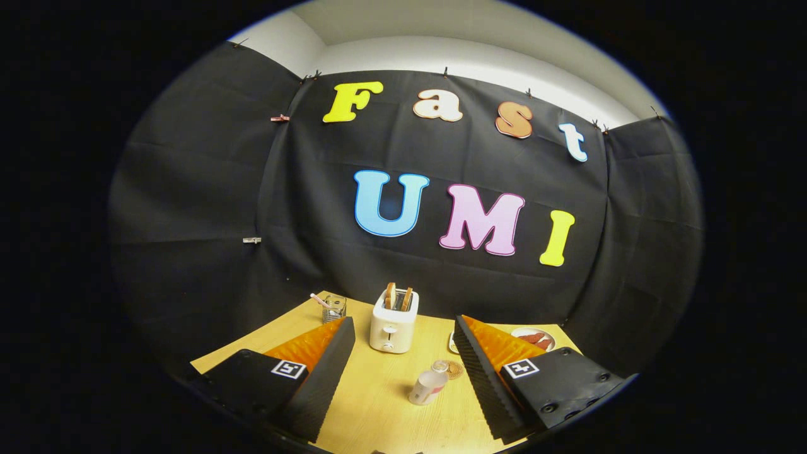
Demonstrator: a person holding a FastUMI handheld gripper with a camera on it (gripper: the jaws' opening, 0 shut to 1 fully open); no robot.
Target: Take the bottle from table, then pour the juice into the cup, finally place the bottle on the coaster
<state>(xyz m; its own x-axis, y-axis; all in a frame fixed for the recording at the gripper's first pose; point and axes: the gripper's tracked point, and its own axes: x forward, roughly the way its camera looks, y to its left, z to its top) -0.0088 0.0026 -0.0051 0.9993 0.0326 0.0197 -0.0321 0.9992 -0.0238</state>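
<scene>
Tongs: the tongs (403, 353) hang above the counter with their two fingers spread wide and nothing between the pads.
Fingers: one finger (325, 372) sits at about 8 o'clock from the gap, the other (482, 378) at about 4 o'clock; each carries a square marker tag on its block.
Bottle: a small pale bottle (427, 386) stands on the counter in the gap between the fingers, nearer the 4 o'clock finger, touching neither; it looks tilted in this lens.
Coaster: a round woven coaster (452, 368) lies just beside the bottle, at about 1 o'clock from it, its far side cut off by the finger.
Toaster: a white toaster (393, 326) with two slices of toast up in its slots stands beyond the bottle, at about 11 o'clock from it.
Cup: a clear glass cup (333, 308) with a pale straw stands at about 10 o'clock from the toaster, near the counter's far corner.
Plate: a plate (534, 338) of reddish food shows past the 4 o'clock finger, at 3 o'clock from the toaster.
Counter: light wooden counter (384, 403), backed by black cloth.
</scene>
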